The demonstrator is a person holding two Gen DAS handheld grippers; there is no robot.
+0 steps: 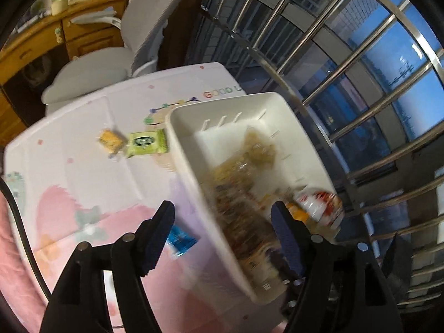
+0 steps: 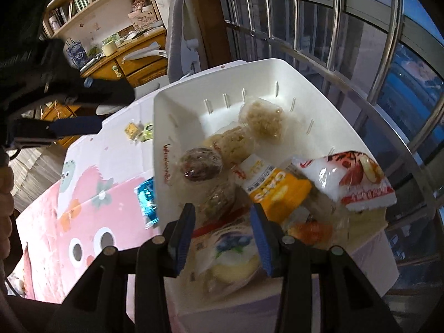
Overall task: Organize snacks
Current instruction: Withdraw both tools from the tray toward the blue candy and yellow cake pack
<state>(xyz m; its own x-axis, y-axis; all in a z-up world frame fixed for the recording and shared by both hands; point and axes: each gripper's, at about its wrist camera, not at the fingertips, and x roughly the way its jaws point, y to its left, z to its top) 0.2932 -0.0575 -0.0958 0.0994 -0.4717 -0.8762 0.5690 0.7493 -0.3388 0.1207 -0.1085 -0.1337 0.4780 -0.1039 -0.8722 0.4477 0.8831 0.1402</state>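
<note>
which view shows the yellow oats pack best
The right wrist view: the oats pack lies sharp and unobstructed in the white bin, its lettering readable. The left wrist view is motion-blurred and shows only an orange sliver beside one of the left gripper's fingers.

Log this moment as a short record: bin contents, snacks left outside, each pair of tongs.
bin: white bin on the pink cloth, holding many packets
in bin: yellow oats packet, red-and-white packet
outside bin: blue packet, green packet, yellow packet
left tongs: open, straddling the bin wall
right tongs: around the blueberry packet; grip unclear
</note>
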